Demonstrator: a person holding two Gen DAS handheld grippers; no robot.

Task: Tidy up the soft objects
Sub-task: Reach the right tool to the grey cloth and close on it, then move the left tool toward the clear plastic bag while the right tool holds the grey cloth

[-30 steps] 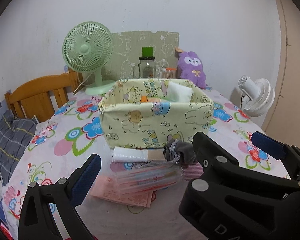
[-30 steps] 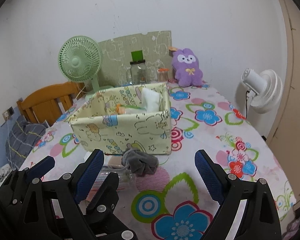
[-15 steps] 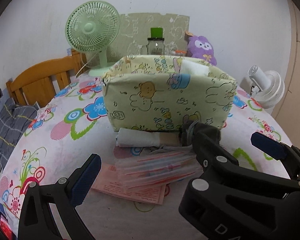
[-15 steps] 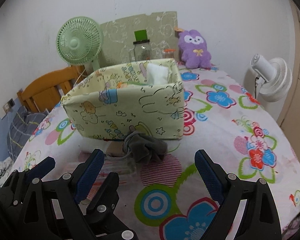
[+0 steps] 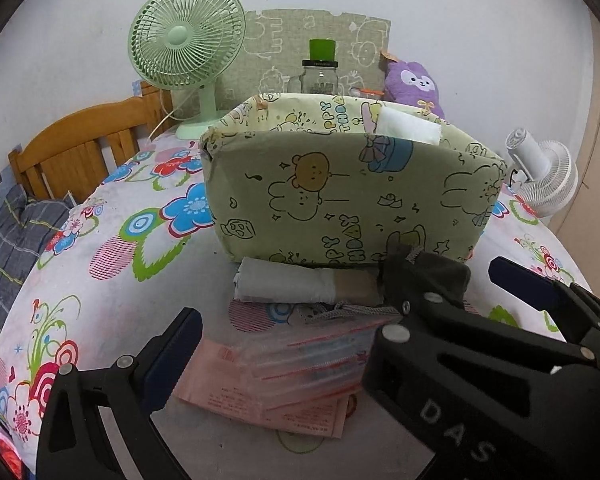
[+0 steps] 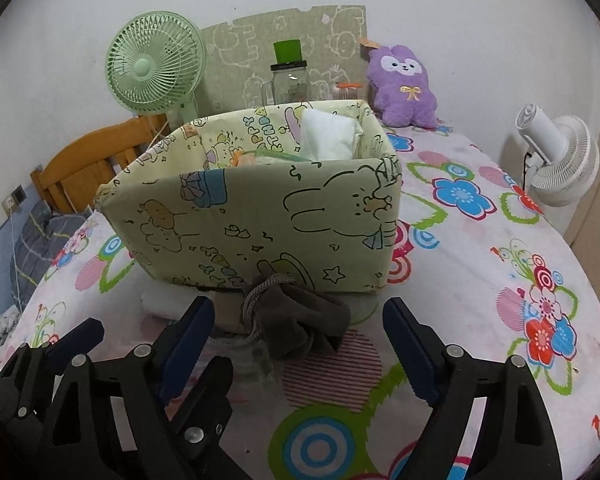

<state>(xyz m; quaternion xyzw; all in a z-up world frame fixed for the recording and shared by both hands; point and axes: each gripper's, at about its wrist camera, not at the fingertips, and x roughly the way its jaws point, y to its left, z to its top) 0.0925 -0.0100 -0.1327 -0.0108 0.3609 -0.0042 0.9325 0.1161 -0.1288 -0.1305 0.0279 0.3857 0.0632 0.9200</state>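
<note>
Shown from both wrist cameras, the right gripper [image 6: 300, 340] straddles a crumpled grey cloth [image 6: 300, 326] lying on the flowered tablecloth [image 6: 480, 280], just in front of the fabric storage box [image 6: 260, 216]. Its jaws are closing, with the cloth between them but not yet pressed by either pad. The left gripper [image 5: 348, 312] stands wide with nothing gripped, above a clear plastic packet [image 5: 308, 354] resting on a pink paper slip [image 5: 236, 394]; a rolled white cloth [image 5: 284, 286] lies against the foot of the box. A folded white towel [image 6: 328, 136] already stands inside the box.

Risks, as judged: the grey cloth's drawstring cord [image 6: 256, 296] trails toward the packet, so a lift may drag neighbouring items. A shallow pinch may catch only a fold, letting the cloth slip free. Both grippers work very near each other, so the two tools may collide. The box wall looks soft and may buckle if nudged.
</note>
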